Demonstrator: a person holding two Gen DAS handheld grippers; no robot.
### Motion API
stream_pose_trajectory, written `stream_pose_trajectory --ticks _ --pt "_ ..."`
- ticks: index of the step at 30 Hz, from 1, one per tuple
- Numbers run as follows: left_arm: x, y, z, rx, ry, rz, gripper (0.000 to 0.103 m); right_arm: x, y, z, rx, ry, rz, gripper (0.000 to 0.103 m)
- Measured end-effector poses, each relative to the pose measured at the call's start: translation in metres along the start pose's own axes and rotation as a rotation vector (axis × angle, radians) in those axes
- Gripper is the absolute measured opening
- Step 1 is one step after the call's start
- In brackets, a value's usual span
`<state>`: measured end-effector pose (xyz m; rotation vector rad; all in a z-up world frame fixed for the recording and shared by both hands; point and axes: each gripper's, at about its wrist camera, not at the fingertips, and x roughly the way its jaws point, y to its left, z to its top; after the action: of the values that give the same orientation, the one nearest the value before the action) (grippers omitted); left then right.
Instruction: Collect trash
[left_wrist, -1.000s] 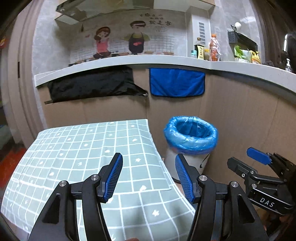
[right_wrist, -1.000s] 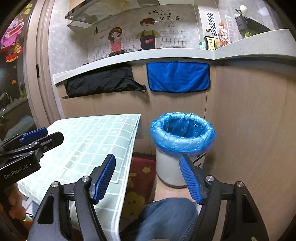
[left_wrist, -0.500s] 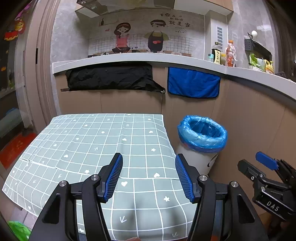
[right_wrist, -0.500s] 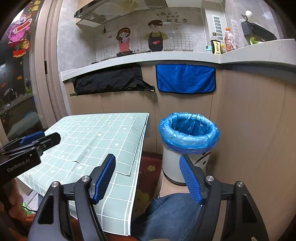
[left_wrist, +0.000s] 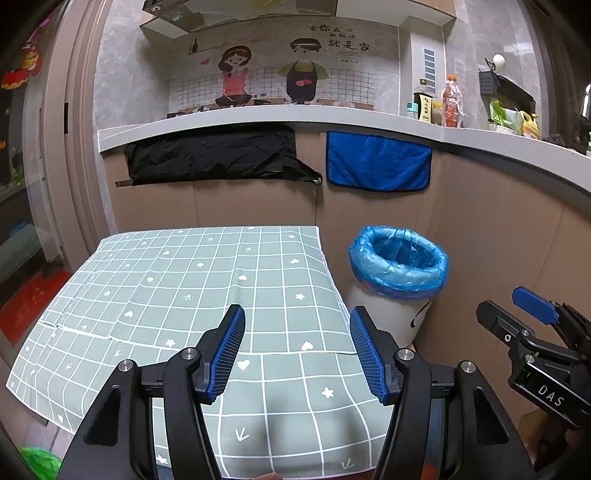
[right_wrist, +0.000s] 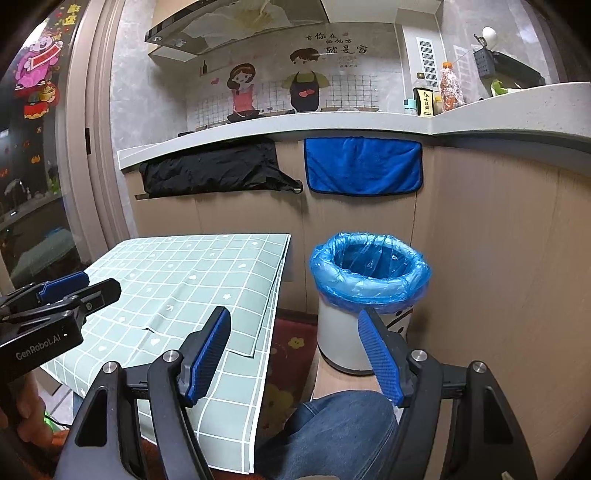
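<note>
Both your claws, left (left_wrist: 297, 349) and right (right_wrist: 293, 352), are wide open holding nothing, no trash shows on the table (left_wrist: 177, 280), so scan before grabbing, and remember the bin (right_wrist: 369, 273) sits just ahead-right of the right claw.
</note>
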<state>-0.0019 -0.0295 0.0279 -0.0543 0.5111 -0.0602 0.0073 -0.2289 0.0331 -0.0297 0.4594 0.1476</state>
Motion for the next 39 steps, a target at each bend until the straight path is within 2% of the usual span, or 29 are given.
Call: stream_pose_trajectory --ticks 39 --pt "-0.0019 -0.0023 -0.0007 0.02 -0.005 -0.015 0.06 -0.0053 0.0017 0.0036 -0.006 -0.022 -0.008 0.069"
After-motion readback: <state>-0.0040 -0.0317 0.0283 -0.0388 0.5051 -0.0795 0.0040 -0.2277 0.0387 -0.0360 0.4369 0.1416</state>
